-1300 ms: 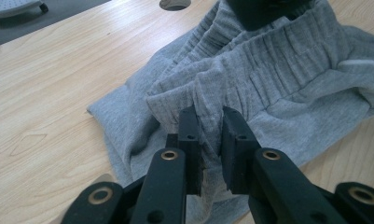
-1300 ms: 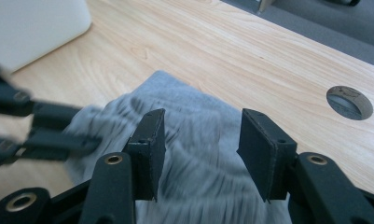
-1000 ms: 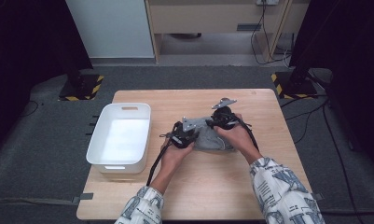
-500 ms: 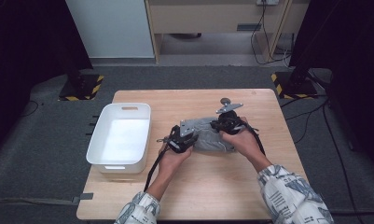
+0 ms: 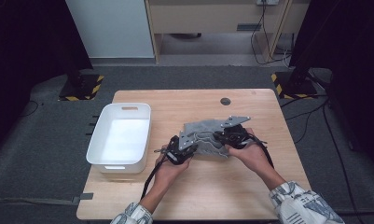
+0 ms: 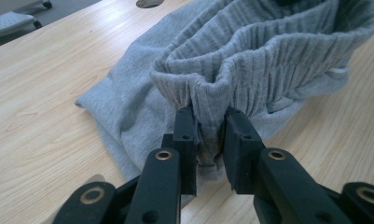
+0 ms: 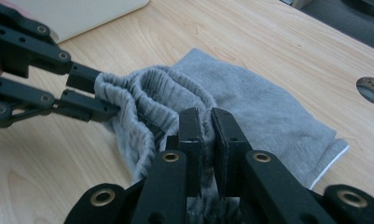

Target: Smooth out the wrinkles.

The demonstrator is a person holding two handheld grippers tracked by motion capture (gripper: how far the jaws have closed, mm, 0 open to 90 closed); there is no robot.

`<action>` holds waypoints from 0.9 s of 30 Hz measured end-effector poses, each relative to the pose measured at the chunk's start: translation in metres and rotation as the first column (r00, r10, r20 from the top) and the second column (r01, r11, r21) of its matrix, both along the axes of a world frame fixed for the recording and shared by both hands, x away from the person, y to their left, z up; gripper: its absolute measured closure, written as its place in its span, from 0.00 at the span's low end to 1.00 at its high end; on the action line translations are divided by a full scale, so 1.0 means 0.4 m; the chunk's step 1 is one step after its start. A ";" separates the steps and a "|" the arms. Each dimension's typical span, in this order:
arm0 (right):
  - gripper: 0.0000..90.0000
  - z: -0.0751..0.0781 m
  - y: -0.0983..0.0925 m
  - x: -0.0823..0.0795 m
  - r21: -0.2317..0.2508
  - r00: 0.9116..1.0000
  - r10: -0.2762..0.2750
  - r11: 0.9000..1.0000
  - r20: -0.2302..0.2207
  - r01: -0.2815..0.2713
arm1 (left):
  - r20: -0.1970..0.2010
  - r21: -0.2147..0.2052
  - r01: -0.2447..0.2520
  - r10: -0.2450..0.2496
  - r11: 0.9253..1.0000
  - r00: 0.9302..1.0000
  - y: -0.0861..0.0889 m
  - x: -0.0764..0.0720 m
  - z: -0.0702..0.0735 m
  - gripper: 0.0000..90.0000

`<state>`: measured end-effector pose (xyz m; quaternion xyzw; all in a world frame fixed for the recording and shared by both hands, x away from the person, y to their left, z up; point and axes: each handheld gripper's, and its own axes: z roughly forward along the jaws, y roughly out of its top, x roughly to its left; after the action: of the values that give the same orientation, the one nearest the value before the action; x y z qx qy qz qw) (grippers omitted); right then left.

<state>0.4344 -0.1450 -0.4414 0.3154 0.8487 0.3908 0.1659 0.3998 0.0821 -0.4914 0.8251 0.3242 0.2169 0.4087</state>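
A grey garment with a ribbed elastic waistband lies on the wooden table. My left gripper is at its left end, shut on a bunched fold of the waistband, as the left gripper view shows close up. My right gripper holds the waistband's other side; its jaws have just been closing, and the ribbed cloth is pinched between them. In the right gripper view, the left gripper holds the band, which hangs slack between the two.
A white plastic bin stands empty at the table's left side. A round cable hole sits near the far edge. Bare wood lies in front of the garment and to its right.
The right gripper has moved to the right and closed on the waistband. The left gripper has drifted slightly toward the near edge. The waistband now spans a wider gap between them.
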 end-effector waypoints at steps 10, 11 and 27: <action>0.93 -0.012 -0.004 -0.018 0.001 1.000 0.022 1.000 -0.012 -0.022 | 0.002 -0.007 -0.027 0.027 1.000 1.000 0.017 0.018 -0.019 0.87; 0.93 -0.012 -0.004 -0.019 0.003 1.000 0.022 1.000 -0.013 -0.022 | 0.006 -0.004 -0.026 0.026 1.000 1.000 0.018 0.020 -0.019 0.88; 0.90 -0.027 -0.020 -0.075 0.024 0.999 0.030 0.999 -0.021 -0.029 | -0.031 -0.069 0.003 -0.005 0.998 0.999 0.058 -0.063 -0.004 0.66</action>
<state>0.4044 -0.1529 -0.4522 0.3089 0.8503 0.4000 0.1473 0.3745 0.1052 -0.4929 0.8144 0.3364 0.1917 0.4323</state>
